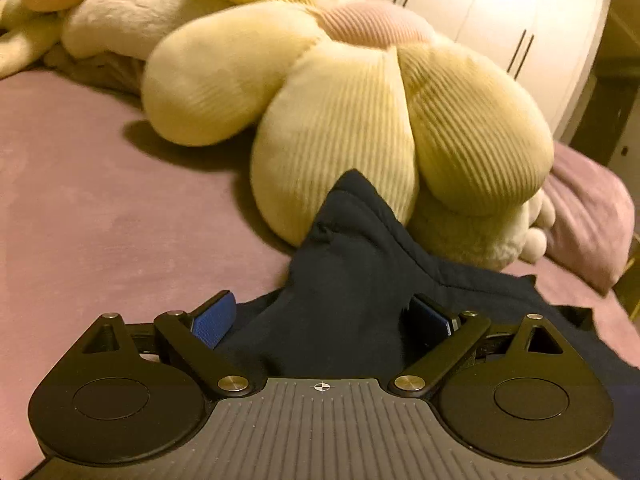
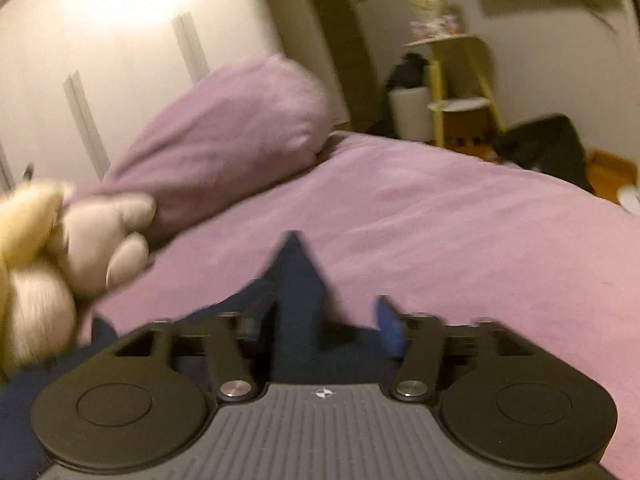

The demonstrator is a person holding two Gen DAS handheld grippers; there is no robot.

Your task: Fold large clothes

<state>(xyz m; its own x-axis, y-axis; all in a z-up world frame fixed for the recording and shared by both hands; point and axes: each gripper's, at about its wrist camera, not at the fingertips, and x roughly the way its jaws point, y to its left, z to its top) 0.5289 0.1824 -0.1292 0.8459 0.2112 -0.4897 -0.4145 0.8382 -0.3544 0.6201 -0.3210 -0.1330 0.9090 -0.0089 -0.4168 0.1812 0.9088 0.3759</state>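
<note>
Both grippers point slightly downward over the bed [image 2: 460,216]. The left gripper [image 1: 322,320] has its fingers spread wide, the right gripper [image 2: 324,326] partly; the navy garment [image 1: 352,280] peaks between each, ungripped.

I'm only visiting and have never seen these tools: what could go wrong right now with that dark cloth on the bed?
The navy garment peaks up against the flower cushion, so a fold may drag the cushion. Both the left gripper and right gripper stand open around loose peaks, which may slump, spoiling the fold.
</note>
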